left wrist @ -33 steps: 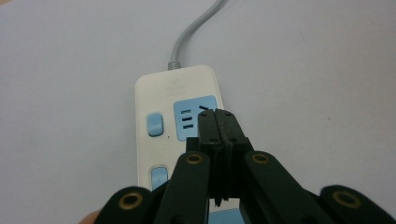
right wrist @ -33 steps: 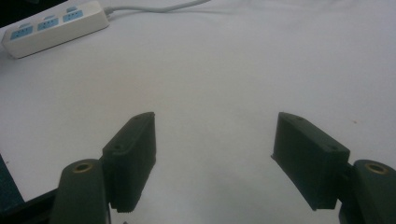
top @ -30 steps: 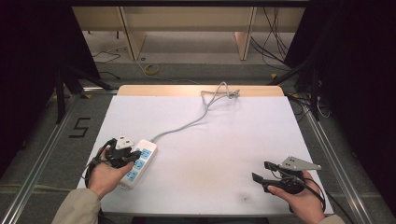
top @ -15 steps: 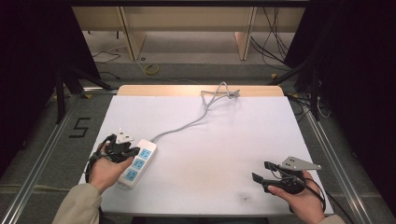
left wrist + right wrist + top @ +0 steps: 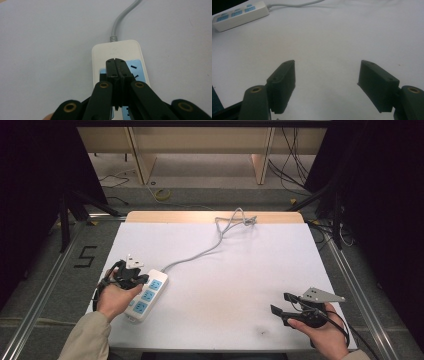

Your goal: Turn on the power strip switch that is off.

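power strip [image 5: 145, 295]: 1 (three blue outlets) | grey cable [image 5: 210, 249]: 1 | grippers: 2 | table [image 5: 240, 285]: 1

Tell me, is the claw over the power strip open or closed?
Closed. The left gripper has its two black jaws pressed flat together, nothing between them, above the power strip.

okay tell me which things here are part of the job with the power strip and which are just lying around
Part of the job:
- power strip
- its grey cable
- left claw, shut, over the strip
- right claw, open, apart on the table

Just lying about:
- yellow coil on the floor
- black cables behind the table
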Demonstrator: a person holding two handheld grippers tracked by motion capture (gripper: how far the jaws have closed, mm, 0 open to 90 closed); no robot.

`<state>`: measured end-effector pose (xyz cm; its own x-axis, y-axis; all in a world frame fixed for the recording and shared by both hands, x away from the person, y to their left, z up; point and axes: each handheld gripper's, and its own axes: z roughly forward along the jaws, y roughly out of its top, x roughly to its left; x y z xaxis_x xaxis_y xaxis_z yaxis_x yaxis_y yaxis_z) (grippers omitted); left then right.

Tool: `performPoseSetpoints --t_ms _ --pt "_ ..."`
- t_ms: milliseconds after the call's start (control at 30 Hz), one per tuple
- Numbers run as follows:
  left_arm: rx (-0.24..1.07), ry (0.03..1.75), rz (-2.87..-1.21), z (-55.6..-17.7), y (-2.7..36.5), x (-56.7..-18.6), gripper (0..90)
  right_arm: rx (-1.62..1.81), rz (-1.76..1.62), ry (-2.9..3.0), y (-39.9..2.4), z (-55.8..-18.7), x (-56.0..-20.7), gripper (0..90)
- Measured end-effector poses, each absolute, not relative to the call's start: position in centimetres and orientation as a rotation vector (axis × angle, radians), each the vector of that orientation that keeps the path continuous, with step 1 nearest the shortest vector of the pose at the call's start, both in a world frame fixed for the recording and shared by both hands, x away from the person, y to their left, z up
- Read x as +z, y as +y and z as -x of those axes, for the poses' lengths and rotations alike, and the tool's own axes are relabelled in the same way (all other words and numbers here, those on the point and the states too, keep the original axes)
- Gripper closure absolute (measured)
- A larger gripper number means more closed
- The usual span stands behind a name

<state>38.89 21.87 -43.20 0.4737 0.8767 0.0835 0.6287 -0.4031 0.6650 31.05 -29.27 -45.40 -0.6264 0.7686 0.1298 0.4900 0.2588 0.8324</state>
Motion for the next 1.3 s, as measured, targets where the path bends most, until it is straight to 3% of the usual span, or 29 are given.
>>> performPoseSetpoints --t_ms 1300 --pt "0.592 1.301 -2.226 -41.2 21.8 -43.7 89.9 1.311 -1.169 2.242 -29.1 -31.2 -45.5 30.2"
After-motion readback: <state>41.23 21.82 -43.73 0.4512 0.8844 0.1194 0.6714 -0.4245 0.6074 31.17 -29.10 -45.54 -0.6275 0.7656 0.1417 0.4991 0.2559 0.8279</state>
